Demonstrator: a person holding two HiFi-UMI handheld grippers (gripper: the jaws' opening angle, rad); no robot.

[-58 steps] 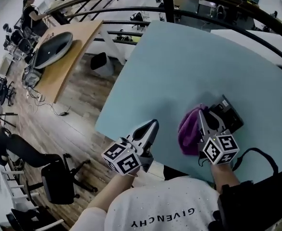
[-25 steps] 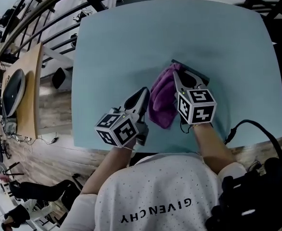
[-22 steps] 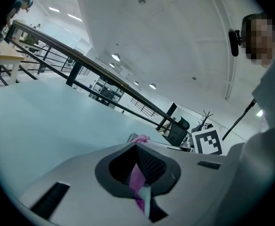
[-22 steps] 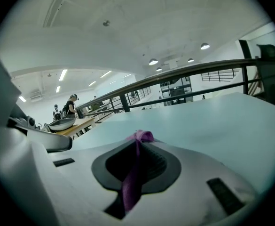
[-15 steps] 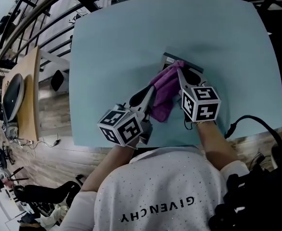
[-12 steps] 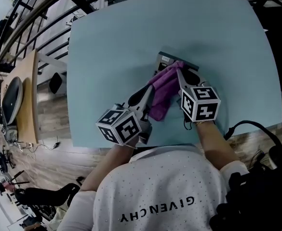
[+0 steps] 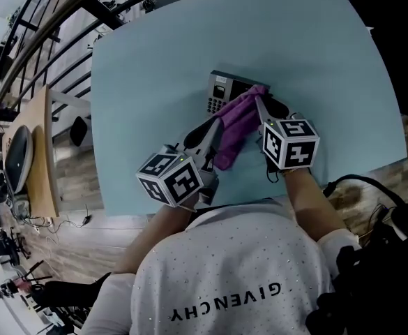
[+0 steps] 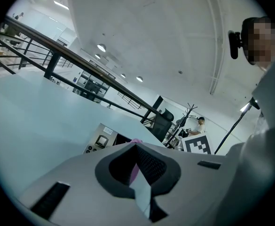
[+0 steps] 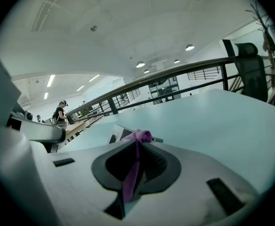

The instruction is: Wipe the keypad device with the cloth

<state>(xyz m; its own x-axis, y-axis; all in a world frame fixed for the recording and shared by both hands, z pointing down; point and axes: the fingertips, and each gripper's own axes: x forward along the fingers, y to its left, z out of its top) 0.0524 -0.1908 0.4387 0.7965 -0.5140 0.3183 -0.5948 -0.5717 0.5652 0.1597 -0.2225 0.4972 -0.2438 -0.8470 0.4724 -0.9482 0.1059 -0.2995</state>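
The grey keypad device (image 7: 220, 93) lies on the light blue table (image 7: 155, 54). A purple cloth (image 7: 236, 123) drapes over the device's right part and trails toward me. My right gripper (image 7: 257, 98) is shut on the cloth's upper end and rests on the device. In the right gripper view the cloth (image 9: 142, 136) bunches at the right gripper (image 9: 138, 141), with the device (image 9: 120, 133) just beyond. My left gripper (image 7: 215, 122) is shut, its tip at the cloth's left edge. In the left gripper view the left gripper (image 8: 136, 144) shows a purple sliver at its seam; the device (image 8: 99, 142) lies ahead left.
A wooden desk (image 7: 44, 159) stands across the floor to the left, beyond a black railing (image 7: 57, 26). A black bag with a cable (image 7: 378, 257) sits at my lower right. One person (image 9: 60, 112) stands far off by the desks, another (image 8: 199, 125) beside a coat stand.
My left gripper has come in from the table's near edge to the cloth's left edge. The cloth has slid rightward, uncovering the keypad's left part. The head view has shifted.
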